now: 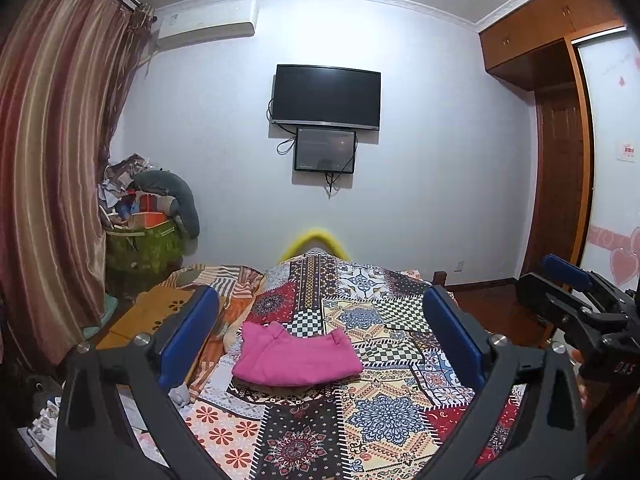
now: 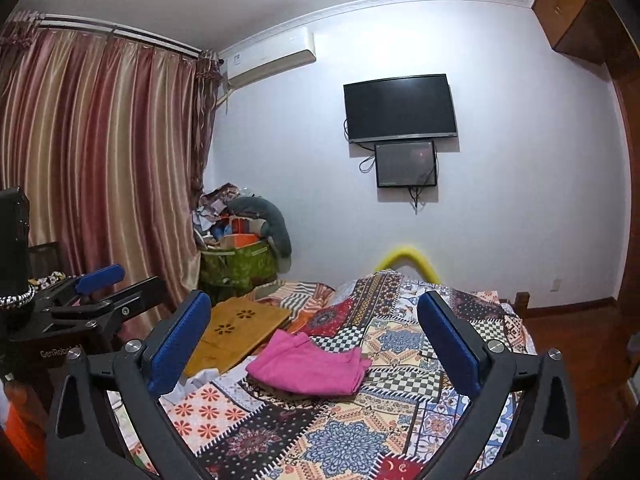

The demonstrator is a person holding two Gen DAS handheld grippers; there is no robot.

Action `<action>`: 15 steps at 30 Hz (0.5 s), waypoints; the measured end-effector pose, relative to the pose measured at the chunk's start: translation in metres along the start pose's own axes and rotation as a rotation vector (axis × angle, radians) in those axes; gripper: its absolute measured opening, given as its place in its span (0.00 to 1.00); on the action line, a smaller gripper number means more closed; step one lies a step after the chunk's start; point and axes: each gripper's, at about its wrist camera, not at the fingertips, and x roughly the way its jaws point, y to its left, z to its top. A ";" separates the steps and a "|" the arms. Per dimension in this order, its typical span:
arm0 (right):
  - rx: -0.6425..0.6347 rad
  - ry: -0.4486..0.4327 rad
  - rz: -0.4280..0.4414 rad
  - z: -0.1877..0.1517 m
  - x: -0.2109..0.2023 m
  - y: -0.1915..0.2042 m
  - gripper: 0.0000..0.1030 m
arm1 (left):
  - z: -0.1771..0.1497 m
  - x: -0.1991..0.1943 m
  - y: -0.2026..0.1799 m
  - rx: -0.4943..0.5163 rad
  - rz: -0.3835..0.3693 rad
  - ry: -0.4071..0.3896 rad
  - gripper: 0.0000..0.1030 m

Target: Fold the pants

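Open grippers (image 1: 320, 336) over seemingly folded pants (image 1: 298, 356).

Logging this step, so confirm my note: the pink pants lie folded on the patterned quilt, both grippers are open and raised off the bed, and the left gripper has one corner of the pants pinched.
One part is wrong: the left gripper pinches nothing. The left wrist view shows its blue fingers spread wide, with the folded pink pants lying free on the patterned quilt between and beyond them. The right gripper is likewise open and holds nothing.
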 end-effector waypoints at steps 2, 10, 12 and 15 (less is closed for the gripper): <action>0.003 0.001 0.002 -0.001 -0.001 -0.001 1.00 | 0.000 0.000 0.000 0.000 -0.001 0.001 1.00; 0.008 0.005 0.006 -0.001 -0.002 0.000 1.00 | 0.000 0.001 -0.001 0.002 -0.015 0.003 1.00; 0.008 0.007 0.005 -0.001 -0.002 0.001 1.00 | 0.000 0.002 -0.002 0.003 -0.015 0.002 1.00; 0.009 0.006 0.003 -0.001 -0.002 0.001 1.00 | -0.001 0.003 -0.002 0.000 -0.021 0.006 1.00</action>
